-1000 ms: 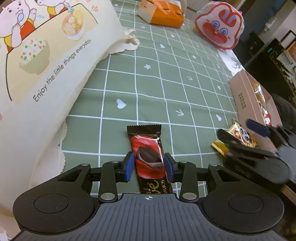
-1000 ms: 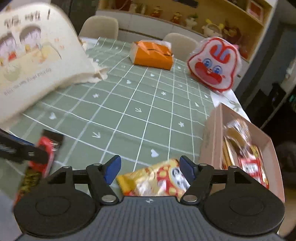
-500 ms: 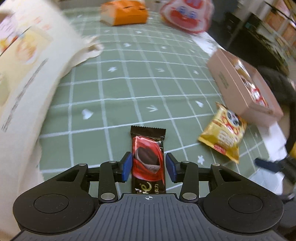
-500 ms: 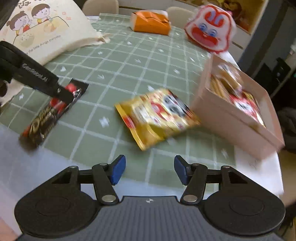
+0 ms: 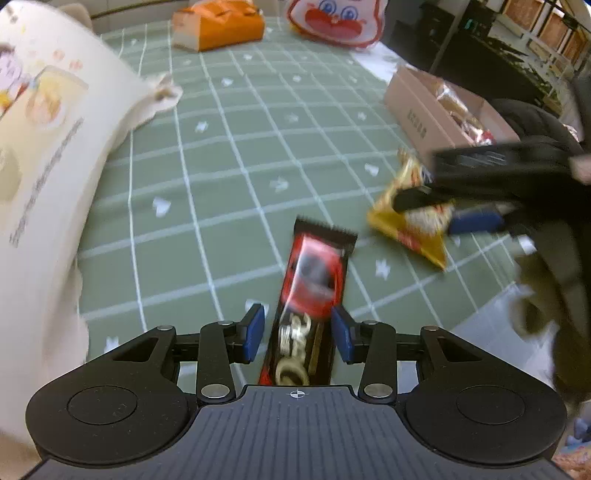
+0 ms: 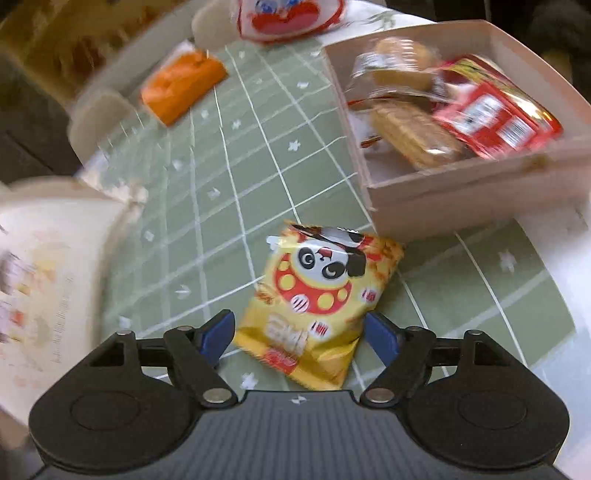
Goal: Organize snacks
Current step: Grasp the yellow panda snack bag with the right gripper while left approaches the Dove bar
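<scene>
A table covered by a green grid-patterned tablecloth fills the view. Pale chairs stand at its far edge. Dark shelving lines the room beyond.

No wording can be read with any certainty. The chocolate bar wrapper bears pale lettering smeared by blur. The yellow panda snack bag carries small red marks too tiny to read. The cream cloth bag has one blurred printed line.

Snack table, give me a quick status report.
Left gripper open around chocolate bar. Right gripper jaws just opened, straddling yellow snack bag. Box beside the bag, path clear.
</scene>
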`<action>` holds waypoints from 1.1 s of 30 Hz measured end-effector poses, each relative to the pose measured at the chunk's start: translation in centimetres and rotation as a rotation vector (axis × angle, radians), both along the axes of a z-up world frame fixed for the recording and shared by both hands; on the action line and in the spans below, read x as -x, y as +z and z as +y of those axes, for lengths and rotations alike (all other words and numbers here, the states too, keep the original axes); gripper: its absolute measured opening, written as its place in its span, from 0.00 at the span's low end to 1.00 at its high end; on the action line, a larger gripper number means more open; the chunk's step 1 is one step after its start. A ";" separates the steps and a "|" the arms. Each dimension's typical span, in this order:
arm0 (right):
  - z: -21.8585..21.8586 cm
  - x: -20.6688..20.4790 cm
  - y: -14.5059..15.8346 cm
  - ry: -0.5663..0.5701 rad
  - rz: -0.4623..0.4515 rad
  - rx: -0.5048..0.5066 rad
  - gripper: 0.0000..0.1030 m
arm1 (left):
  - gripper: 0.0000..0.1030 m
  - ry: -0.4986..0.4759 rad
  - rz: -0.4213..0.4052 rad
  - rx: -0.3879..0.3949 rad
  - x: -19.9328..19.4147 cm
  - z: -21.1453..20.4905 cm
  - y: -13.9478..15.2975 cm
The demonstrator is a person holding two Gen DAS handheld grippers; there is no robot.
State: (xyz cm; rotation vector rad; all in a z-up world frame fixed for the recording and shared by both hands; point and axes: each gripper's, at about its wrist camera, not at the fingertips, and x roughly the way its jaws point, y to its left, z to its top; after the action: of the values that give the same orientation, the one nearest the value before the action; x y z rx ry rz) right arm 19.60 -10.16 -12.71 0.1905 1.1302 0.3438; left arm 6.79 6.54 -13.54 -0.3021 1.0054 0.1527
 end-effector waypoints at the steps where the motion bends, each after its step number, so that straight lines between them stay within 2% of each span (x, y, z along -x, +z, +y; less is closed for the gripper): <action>1: 1.0 -0.4 -0.3 0.020 -0.015 0.042 0.80 | 0.43 -0.004 0.001 -0.007 0.3 -0.2 0.0; 5: 4.4 -0.1 -0.9 0.120 -0.141 0.192 0.82 | 0.44 -0.036 0.013 -0.041 0.7 -1.0 0.1; 7: 4.9 0.4 -1.4 0.156 -0.186 0.230 0.78 | 0.44 -0.056 0.019 -0.059 0.5 -1.3 0.1; 9: 4.7 1.5 -1.4 0.200 -0.220 0.248 0.68 | 0.44 -0.056 0.019 -0.055 0.2 -1.2 0.1; 11: 3.9 2.7 -1.2 0.241 -0.230 0.255 0.52 | 0.44 -0.049 0.020 -0.045 -0.2 -1.1 0.1; 14: 1.5 4.1 -0.7 0.283 -0.222 0.269 0.44 | 0.44 -0.053 0.019 -0.042 -0.9 -1.0 0.0; 19: -3.1 6.3 -0.5 0.295 -0.210 0.298 0.45 | 0.45 -0.071 0.007 -0.042 -1.2 -1.1 -0.2; 21: -4.1 6.7 -0.3 0.296 -0.195 0.283 0.53 | 0.45 -0.076 0.001 -0.048 -1.2 -1.2 -0.2; 24: -4.6 7.1 0.7 0.233 -0.244 0.251 0.56 | 0.45 -0.092 -0.008 -0.071 -1.0 -1.5 -0.3; 26: -3.7 7.0 1.9 0.211 -0.313 0.222 0.72 | 0.44 -0.099 -0.028 -0.083 -0.7 -1.6 -0.4; 27: -3.0 6.8 2.4 0.207 -0.339 0.219 0.75 | 0.43 -0.095 -0.038 -0.091 -0.4 -1.7 -0.5; 30: -0.2 5.0 3.1 0.223 -0.348 0.222 0.77 | 0.43 -0.085 -0.064 -0.100 0.3 -1.8 -0.6; 33: 2.3 2.5 2.6 0.167 -0.321 0.217 0.77 | 0.43 -0.071 -0.061 -0.100 0.8 -1.9 -0.5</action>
State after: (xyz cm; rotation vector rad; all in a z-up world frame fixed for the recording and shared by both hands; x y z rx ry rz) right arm 17.13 -7.91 -10.15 -0.1474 0.8584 0.3817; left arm 5.98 4.63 -14.08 -0.1785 0.9436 0.1287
